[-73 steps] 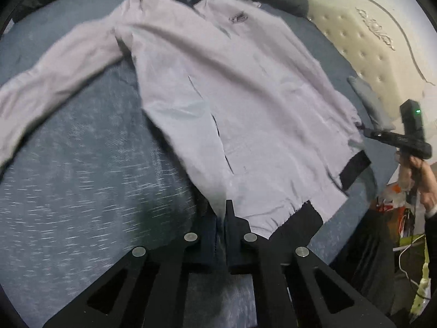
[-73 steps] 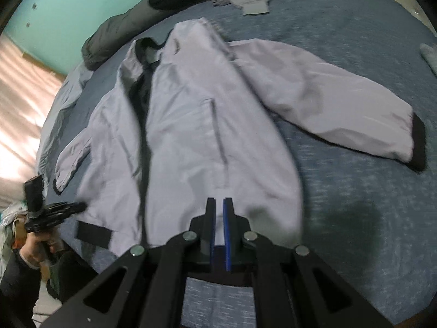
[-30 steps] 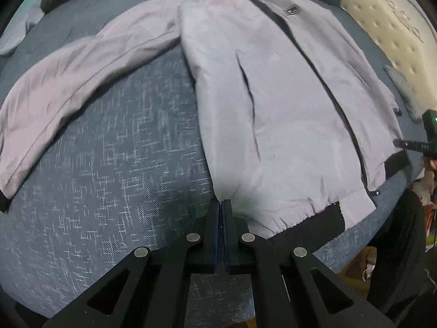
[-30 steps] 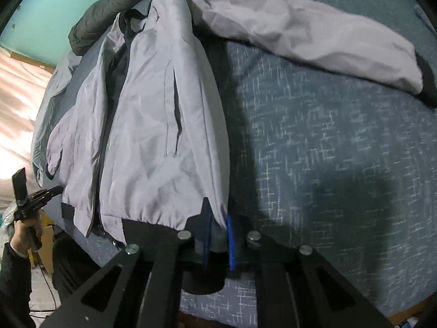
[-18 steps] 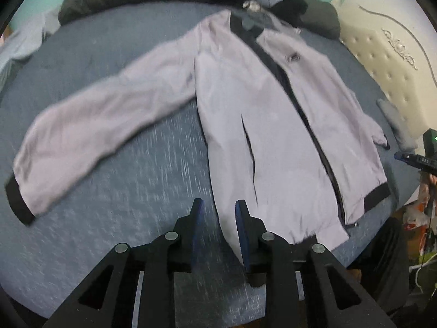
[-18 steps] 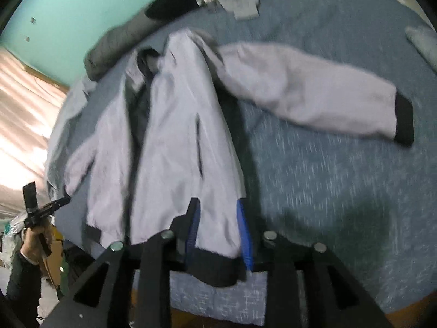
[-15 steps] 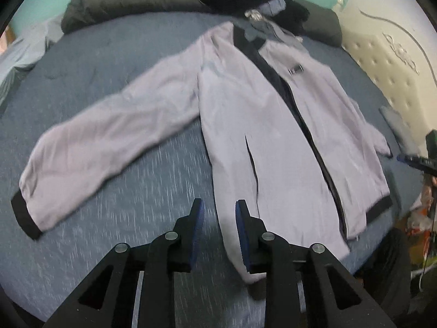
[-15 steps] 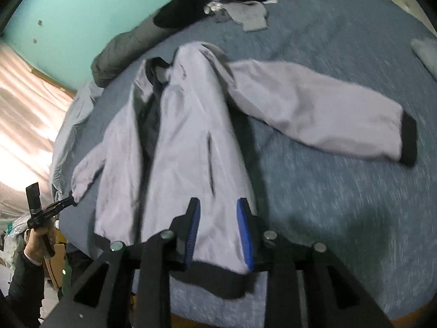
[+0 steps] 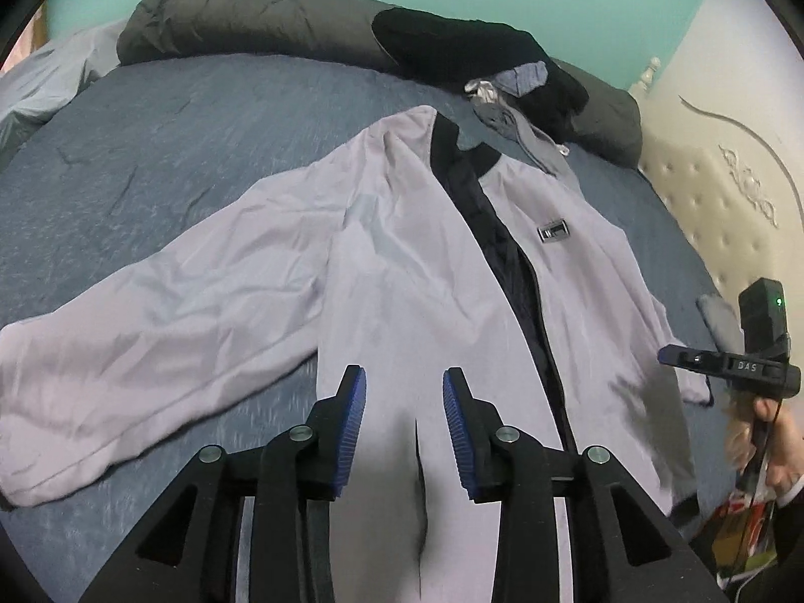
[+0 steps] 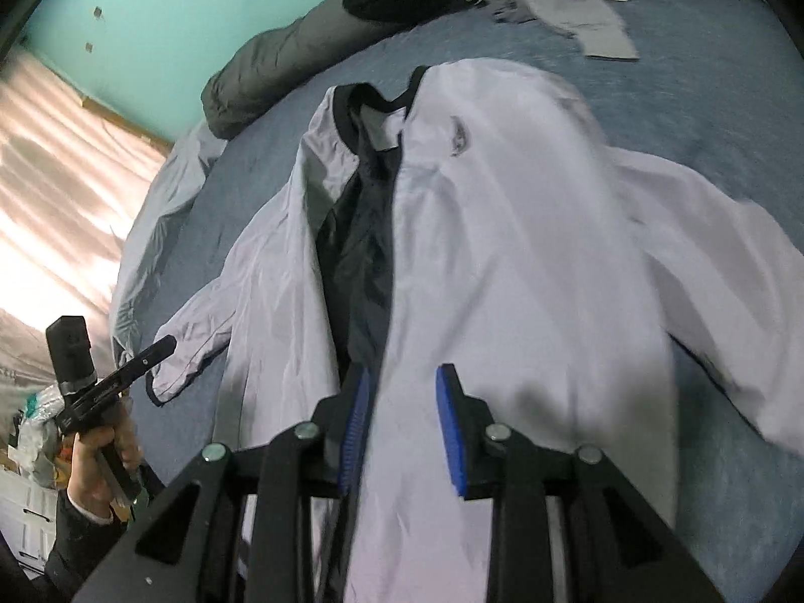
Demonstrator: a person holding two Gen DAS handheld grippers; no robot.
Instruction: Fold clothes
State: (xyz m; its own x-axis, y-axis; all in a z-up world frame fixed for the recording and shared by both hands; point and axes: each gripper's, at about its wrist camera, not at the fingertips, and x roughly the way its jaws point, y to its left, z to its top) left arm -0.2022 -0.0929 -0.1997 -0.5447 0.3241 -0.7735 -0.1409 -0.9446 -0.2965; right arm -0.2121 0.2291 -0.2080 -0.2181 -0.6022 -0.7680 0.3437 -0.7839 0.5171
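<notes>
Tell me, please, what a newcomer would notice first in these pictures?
A pale grey zip-front jacket with black collar lies spread face-up on the blue-grey bedspread, one sleeve stretched sideways. Both open blue-padded grippers, left and right, hover above its lower half. Dark bedding lines the teal wall.

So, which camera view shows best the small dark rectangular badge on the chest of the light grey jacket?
The left wrist view: the small dark rectangular badge is sharp and unobstructed on the light grey jacket. In the right wrist view it is only a blurred dark mark.
</notes>
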